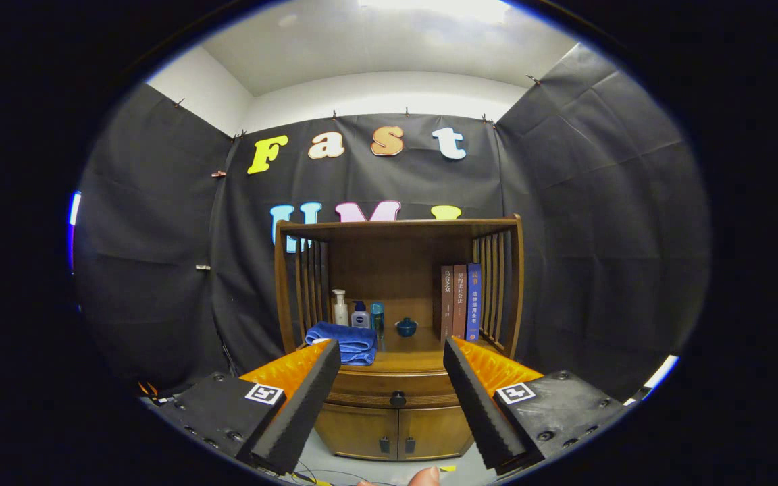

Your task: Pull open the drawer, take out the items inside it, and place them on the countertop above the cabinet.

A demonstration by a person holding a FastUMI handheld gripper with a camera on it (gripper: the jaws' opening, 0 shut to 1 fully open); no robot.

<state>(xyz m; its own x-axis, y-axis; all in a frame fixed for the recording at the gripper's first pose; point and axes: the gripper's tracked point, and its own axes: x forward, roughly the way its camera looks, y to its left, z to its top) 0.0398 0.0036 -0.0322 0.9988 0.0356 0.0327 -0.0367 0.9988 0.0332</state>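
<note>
gripper [392, 361] spread wide, holding nothing. small black round drawer knob [398, 399] on brown wooden cabinet [396, 378] sits straight ahead btwn fingers, beyond tips; drawer prob. still closed.

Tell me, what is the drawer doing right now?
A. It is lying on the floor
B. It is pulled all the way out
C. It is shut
C: the drawer sits flush in the cabinet, its knob untouched, beyond the open gripper.
</note>
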